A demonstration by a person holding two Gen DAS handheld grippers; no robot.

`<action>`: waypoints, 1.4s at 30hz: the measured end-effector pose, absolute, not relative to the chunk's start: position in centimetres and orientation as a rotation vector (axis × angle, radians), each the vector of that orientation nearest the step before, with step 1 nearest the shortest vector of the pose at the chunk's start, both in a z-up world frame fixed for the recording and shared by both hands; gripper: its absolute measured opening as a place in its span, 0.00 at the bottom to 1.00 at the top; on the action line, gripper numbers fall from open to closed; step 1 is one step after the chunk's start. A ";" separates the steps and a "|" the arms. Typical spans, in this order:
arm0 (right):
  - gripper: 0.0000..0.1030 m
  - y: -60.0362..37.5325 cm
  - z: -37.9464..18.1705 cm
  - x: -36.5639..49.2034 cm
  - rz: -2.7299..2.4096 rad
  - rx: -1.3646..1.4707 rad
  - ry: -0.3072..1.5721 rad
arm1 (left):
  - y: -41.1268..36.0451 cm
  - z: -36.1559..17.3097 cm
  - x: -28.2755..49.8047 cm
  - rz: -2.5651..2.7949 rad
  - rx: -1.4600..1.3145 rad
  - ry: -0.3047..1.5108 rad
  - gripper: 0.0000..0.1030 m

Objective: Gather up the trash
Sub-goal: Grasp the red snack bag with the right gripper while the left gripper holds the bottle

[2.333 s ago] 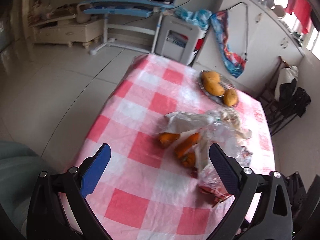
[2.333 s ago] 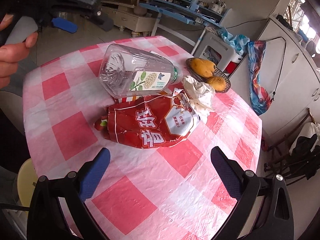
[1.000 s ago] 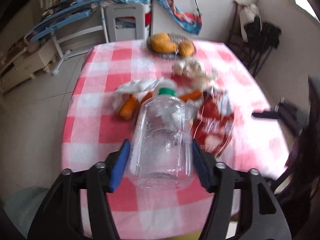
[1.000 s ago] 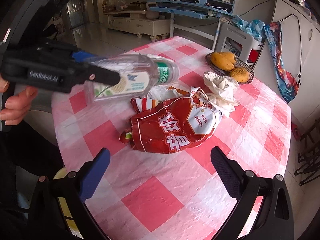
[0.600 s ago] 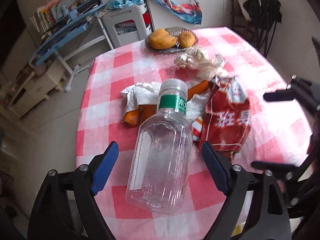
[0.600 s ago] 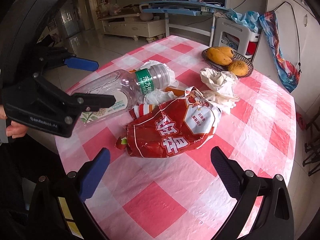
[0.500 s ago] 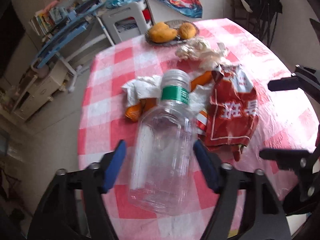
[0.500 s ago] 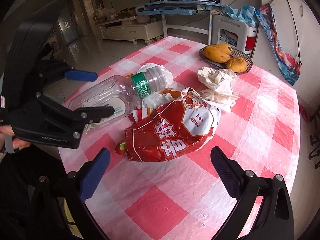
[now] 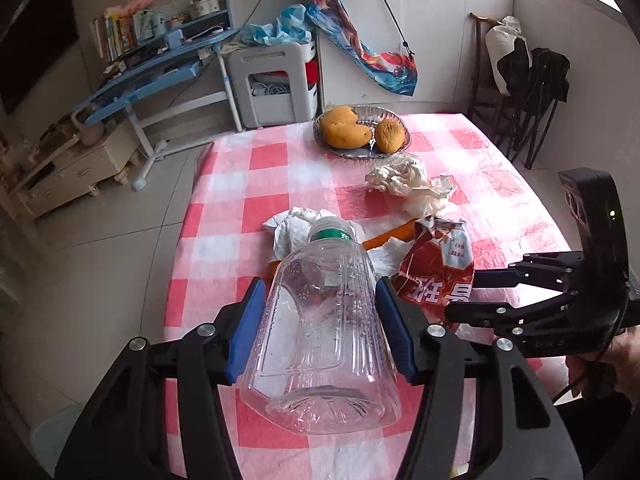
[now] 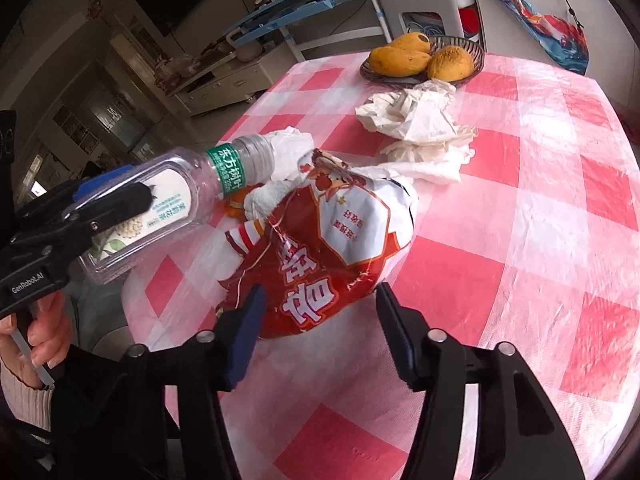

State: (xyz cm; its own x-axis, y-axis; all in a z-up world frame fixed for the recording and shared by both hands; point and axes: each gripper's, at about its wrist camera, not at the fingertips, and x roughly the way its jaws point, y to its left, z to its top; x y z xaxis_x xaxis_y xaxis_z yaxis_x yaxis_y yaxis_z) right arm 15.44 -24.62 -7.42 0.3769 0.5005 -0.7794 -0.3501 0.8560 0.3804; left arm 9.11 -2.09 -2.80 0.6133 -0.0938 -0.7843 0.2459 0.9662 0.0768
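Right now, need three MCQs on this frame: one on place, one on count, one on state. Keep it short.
1. Where is the fruit bowl?
A. far end of the table
B. on the floor
C. in the right gripper

2. How many fruits are in the bowl?
A. one
B. two
C. five

3. The clear bottle is:
A. lying on the table
B. clamped in the left gripper
C. standing upright on the table

Answers: 1 A, it sits beyond the crumpled paper. 2 B, two orange fruits show. 3 B, both blue pads press on its sides, base toward the camera.
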 end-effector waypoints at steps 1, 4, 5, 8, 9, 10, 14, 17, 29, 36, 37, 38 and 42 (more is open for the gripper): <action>0.51 -24.7 -7.3 15.4 0.546 0.164 1.052 | -2.1 -3.4 9.4 -0.204 0.188 0.931 0.53; 0.51 -25.2 -7.3 15.5 0.545 0.190 1.056 | -2.2 -6.1 9.9 -0.218 0.220 1.061 0.53; 0.55 -25.3 -7.2 15.5 0.546 0.202 1.055 | -2.4 -6.3 9.5 -0.221 0.246 1.055 0.54; 0.68 -25.0 -7.0 15.4 0.546 0.215 1.043 | -2.5 -6.3 9.4 -0.220 0.257 1.060 0.54; 0.68 -24.8 -7.1 15.4 0.547 0.209 1.040 | -2.4 -6.3 9.6 -0.214 0.242 1.063 0.55; 0.68 -24.5 -7.1 15.4 0.551 0.205 1.037 | -2.3 -6.4 9.7 -0.210 0.235 1.066 0.55; 0.49 -24.3 -7.3 15.3 0.564 0.193 1.042 | -2.3 -6.6 9.8 -0.199 0.246 1.062 0.56; 0.30 -25.3 -7.4 15.4 0.564 0.228 1.045 | -2.5 -6.5 9.7 -0.201 0.267 1.058 0.56; 0.53 -25.9 -7.3 15.1 0.551 0.244 1.040 | -1.6 -7.3 10.6 -0.188 0.228 1.095 0.68; 0.25 -25.8 -6.7 14.7 0.579 0.213 1.027 | -2.0 -7.5 10.4 -0.228 0.200 1.093 0.52; 0.25 -25.8 -6.4 14.6 0.581 0.202 1.021 | -1.9 -7.1 10.4 -0.225 0.190 1.082 0.52; 0.24 -25.8 -6.2 14.5 0.583 0.193 1.016 | -1.7 -6.7 10.3 -0.221 0.181 1.069 0.52; 0.24 -25.6 -5.2 13.7 0.565 0.105 0.992 | -0.9 -5.2 10.1 -0.203 0.135 1.012 0.52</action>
State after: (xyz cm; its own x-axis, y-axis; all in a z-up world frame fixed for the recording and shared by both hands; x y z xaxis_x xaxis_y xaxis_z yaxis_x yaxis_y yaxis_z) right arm 13.66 -25.64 -5.15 0.4168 0.4957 -0.7619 -0.4028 0.8522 0.3341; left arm 10.10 -0.91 -5.19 0.5134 -0.1057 -0.8516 0.2308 0.9728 0.0184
